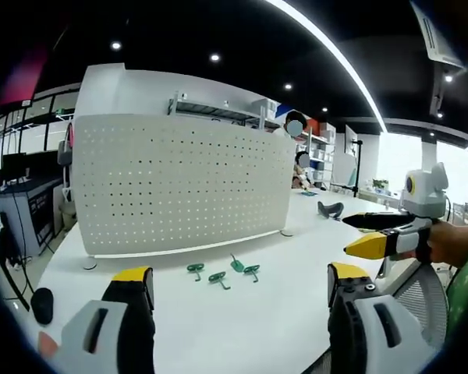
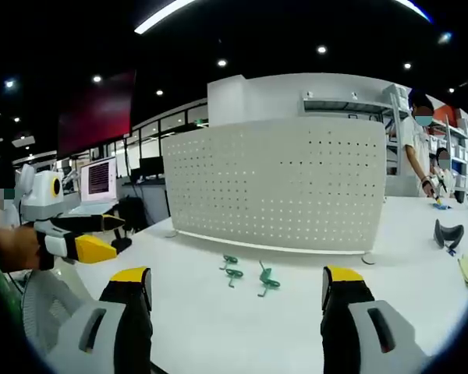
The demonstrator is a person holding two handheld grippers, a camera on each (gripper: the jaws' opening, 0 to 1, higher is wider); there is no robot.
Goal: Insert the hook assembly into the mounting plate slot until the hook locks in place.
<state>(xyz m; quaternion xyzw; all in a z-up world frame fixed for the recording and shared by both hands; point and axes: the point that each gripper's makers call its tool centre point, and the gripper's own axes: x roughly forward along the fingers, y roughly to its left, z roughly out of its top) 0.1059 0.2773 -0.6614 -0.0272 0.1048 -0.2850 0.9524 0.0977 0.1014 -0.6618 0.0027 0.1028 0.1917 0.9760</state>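
On the white desk (image 1: 242,319), just in front of the pegboard's lower edge, lie the green hooks (image 1: 222,274): four small pieces in a loose cluster, well apart from both hand-held grippers and touching neither. From the right gripper view the same green hooks (image 2: 246,274) sit before the middle of the pegboard, three of them clearly separate, the rest too small to sort out

Behind the hooks stands the white perforated pegboard (image 1: 179,187), the mounting plate, upright on small round feet at its corners and gently curved across the desk; its rows of holes carry nothing that can be made out. The right gripper view shows the pegboard (image 2: 285,183) from the opposite slant, its lower edge just beyond the hooks

The left hand-held gripper (image 1: 240,284) has its yellow-tipped jaws spread wide apart, holding nothing, aimed toward the pegboard with the hooks between the jaws' lines and farther off. The right hand-held gripper (image 2: 236,287) is likewise spread wide and bare. In the left gripper view the right hand-held gripper (image 1: 374,232) comes in to the right of the pegboard, held by a person's hand (image 1: 452,243), its jaws apart above the desk. In the right gripper view the left hand-held gripper (image 2: 101,236) appears left of the pegboard, jaws also apart

Beyond the pegboard's right end a dark curved object (image 2: 448,234) rests on the desk, and a person (image 2: 418,148) stands behind it. Left of the pegboard a lit monitor (image 2: 99,178) faces forward
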